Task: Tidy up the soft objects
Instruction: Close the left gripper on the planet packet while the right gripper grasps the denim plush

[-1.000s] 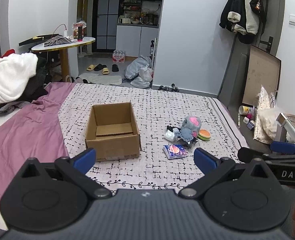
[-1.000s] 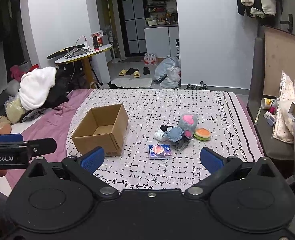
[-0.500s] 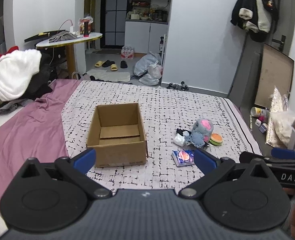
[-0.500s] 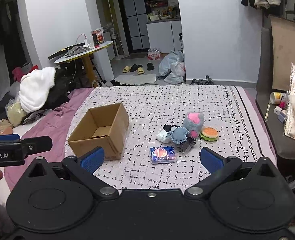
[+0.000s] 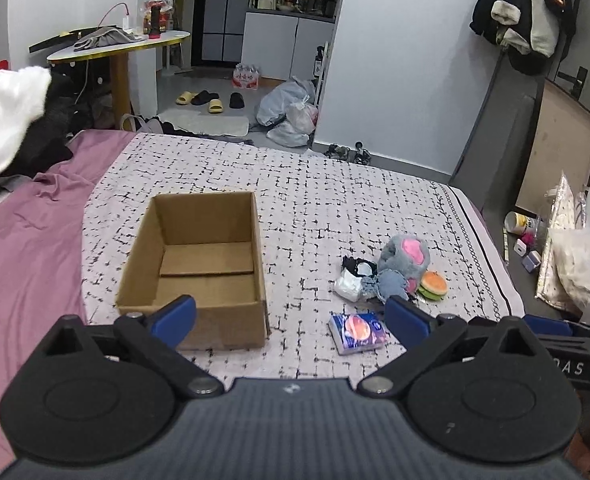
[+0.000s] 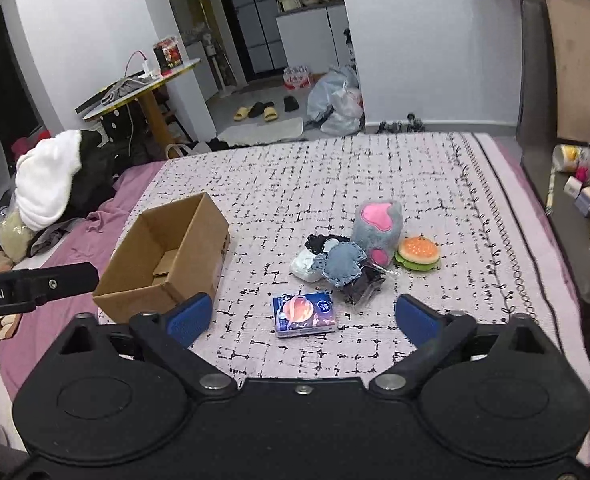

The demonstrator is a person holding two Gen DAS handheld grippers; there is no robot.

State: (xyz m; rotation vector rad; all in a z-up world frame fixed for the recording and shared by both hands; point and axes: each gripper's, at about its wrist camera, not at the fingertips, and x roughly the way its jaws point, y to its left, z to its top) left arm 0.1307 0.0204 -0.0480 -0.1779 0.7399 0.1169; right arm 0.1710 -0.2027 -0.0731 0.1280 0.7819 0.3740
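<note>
An open, empty cardboard box (image 5: 199,264) (image 6: 167,256) sits on the patterned bedspread. To its right lies a pile of soft things: a grey and pink plush (image 5: 407,252) (image 6: 379,228), a burger toy (image 5: 433,285) (image 6: 418,252), a blue cloth (image 6: 345,264), white and black cloths (image 6: 307,264), and a blue tissue pack (image 5: 358,332) (image 6: 303,314) in front. My left gripper (image 5: 291,316) is open and empty, hovering before the box. My right gripper (image 6: 303,318) is open and empty, just above the tissue pack.
A purple sheet (image 5: 19,248) with white and dark clothes (image 5: 3,120) lies left of the bedspread. A shelf with small items (image 5: 535,248) stands beyond the bed's right edge. A round table (image 5: 115,44) and slippers on the floor are far behind.
Both grippers have moved forward and lower toward the bed; the box and the soft pile appear larger and closer. Both stay open.
</note>
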